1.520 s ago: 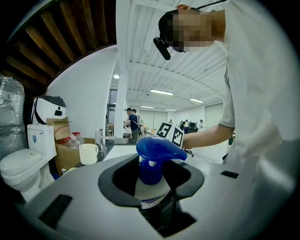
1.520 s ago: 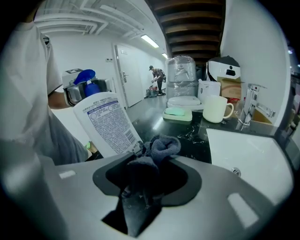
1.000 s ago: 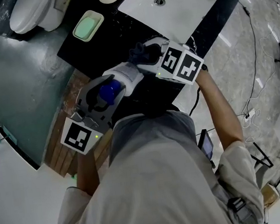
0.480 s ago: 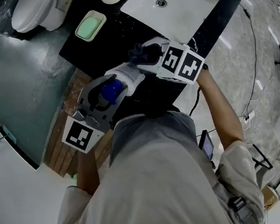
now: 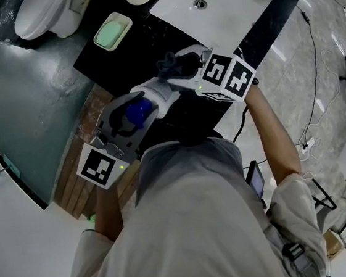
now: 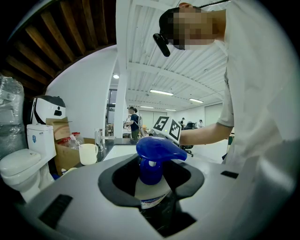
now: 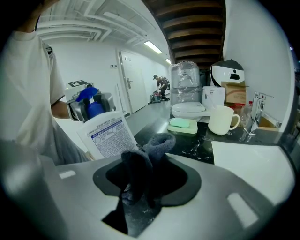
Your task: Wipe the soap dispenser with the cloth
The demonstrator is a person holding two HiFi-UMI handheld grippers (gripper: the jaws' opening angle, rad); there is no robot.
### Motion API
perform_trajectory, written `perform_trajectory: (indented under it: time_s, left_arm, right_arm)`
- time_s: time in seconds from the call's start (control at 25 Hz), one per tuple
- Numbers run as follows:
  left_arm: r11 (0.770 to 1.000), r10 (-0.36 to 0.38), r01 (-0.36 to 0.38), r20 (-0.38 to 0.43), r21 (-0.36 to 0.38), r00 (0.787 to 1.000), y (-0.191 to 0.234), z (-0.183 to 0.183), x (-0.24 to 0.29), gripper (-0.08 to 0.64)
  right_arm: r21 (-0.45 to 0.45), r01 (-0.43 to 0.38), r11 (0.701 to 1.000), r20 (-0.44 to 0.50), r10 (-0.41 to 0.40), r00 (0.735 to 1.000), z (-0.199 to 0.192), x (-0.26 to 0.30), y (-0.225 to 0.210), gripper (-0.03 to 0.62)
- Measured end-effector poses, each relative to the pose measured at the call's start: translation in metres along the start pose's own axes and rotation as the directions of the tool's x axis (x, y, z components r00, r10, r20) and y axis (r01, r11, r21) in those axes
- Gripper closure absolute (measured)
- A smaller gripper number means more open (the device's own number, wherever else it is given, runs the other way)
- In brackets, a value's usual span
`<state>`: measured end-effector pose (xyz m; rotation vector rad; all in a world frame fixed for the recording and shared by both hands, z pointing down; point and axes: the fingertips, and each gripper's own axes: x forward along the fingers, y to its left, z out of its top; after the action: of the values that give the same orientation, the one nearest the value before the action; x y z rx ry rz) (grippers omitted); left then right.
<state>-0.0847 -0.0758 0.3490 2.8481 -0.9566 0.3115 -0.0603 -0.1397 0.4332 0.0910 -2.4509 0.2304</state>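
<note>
The soap dispenser (image 5: 153, 97), a white bottle with a blue pump head (image 6: 158, 151), is held off the counter in my left gripper (image 5: 134, 115), whose jaws are shut round its neck. In the right gripper view its printed label (image 7: 108, 135) faces me, just left of the cloth. My right gripper (image 5: 180, 65) is shut on a dark grey cloth (image 7: 143, 173), which bunches up between the jaws. In the head view the cloth (image 5: 172, 66) sits against the bottle's far end.
A black counter (image 5: 121, 63) holds a white sink basin (image 5: 220, 11), a green soap dish (image 5: 112, 32) and a cream mug (image 7: 223, 119). A faucet (image 7: 255, 112) stands by the basin. A white toilet (image 5: 41, 16) sits left of the counter.
The right gripper has tilted slightly, its marker cube shifting a little to the right. The left gripper and the bottle have stayed put.
</note>
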Motion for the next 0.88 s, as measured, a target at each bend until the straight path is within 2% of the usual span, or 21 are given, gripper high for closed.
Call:
perform_trajectory:
  time_s: [0.36,0.88]
  left_arm:
    - [1.000,0.002,-0.002,-0.008,0.002,1.000,0.000,-0.001,0.000,0.414]
    - [1.000,0.002,-0.002,-0.012,0.003,1.000,-0.001,-0.002,0.001,0.414]
  right_arm:
    - [0.017,-0.016,1.000,0.033,0.015,0.999,0.008,-0.004,0.003,0.430]
    - [-0.003,-0.033,0.999,0.058,0.033,0.998,0.021,-0.010,0.010,0.430]
